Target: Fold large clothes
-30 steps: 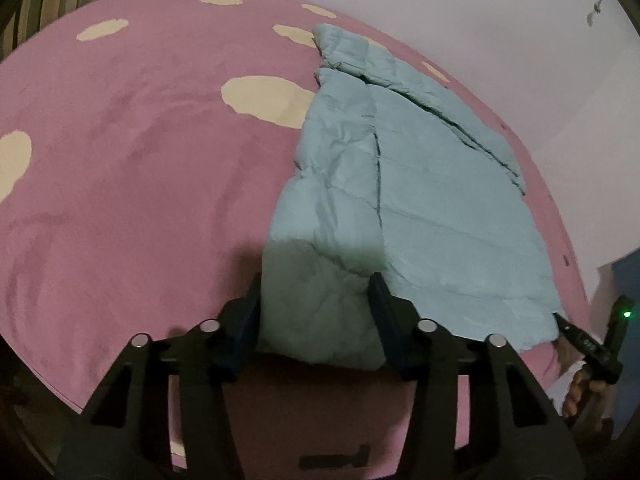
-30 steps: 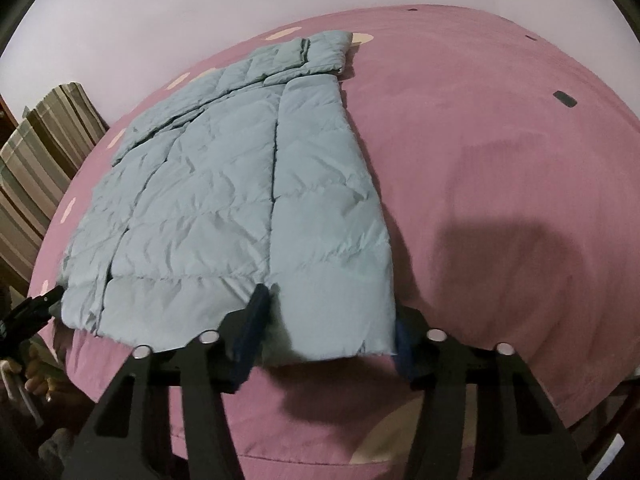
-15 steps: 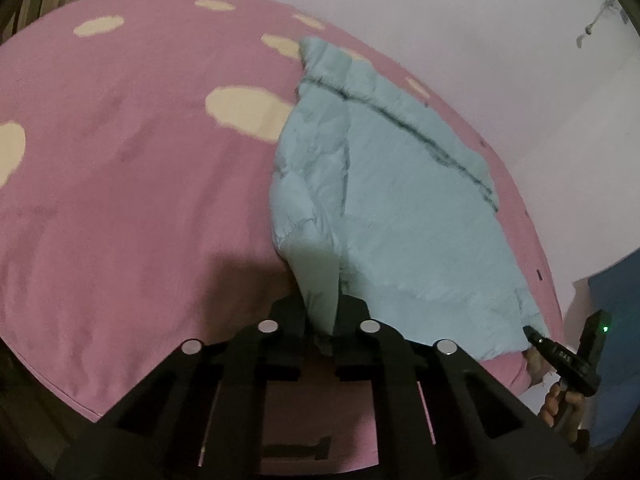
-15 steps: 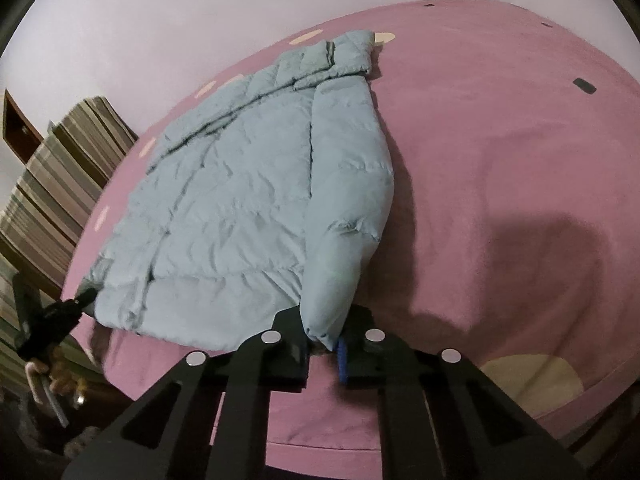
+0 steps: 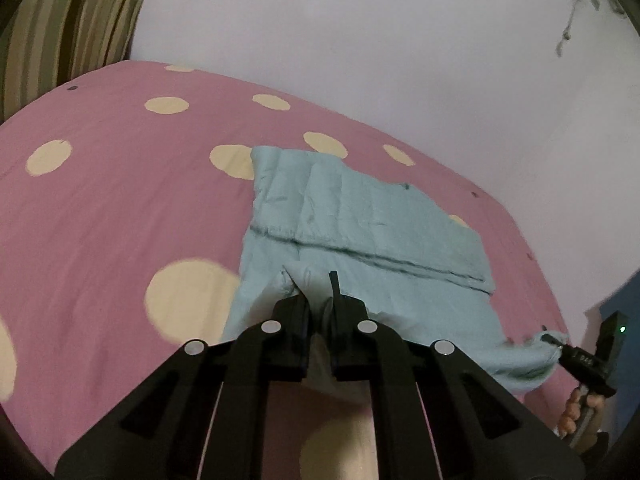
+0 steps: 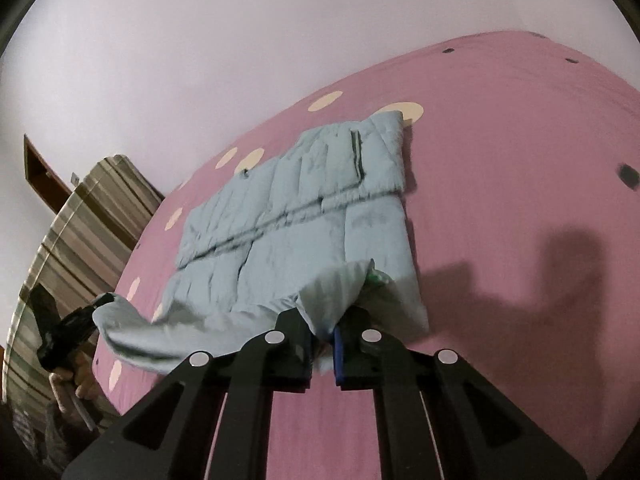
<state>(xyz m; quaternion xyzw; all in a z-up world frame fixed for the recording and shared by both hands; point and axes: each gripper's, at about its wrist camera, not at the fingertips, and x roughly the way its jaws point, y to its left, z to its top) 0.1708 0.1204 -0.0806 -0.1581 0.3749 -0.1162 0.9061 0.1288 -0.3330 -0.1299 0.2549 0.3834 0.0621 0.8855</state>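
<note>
A light blue quilted puffer jacket (image 5: 360,224) lies on a pink bed cover with cream dots (image 5: 120,200). It also shows in the right wrist view (image 6: 304,208). My left gripper (image 5: 320,312) is shut on the jacket's near hem corner and holds it lifted. My right gripper (image 6: 324,336) is shut on the other hem corner, also lifted. The hem hangs between the two grippers above the bed. Each gripper shows at the edge of the other's view, the right one (image 5: 560,344) and the left one (image 6: 100,304).
A striped curtain (image 6: 72,232) hangs at the left side of the bed; it also shows in the left wrist view (image 5: 60,20). A white wall (image 5: 360,40) runs behind the bed. Small dark marks (image 6: 628,172) lie on the cover at the right.
Both grippers closed on the jacket's hem corners, then lifted them and carried them forward toward the collar. The hem has left the bed and the jacket looks shorter.
</note>
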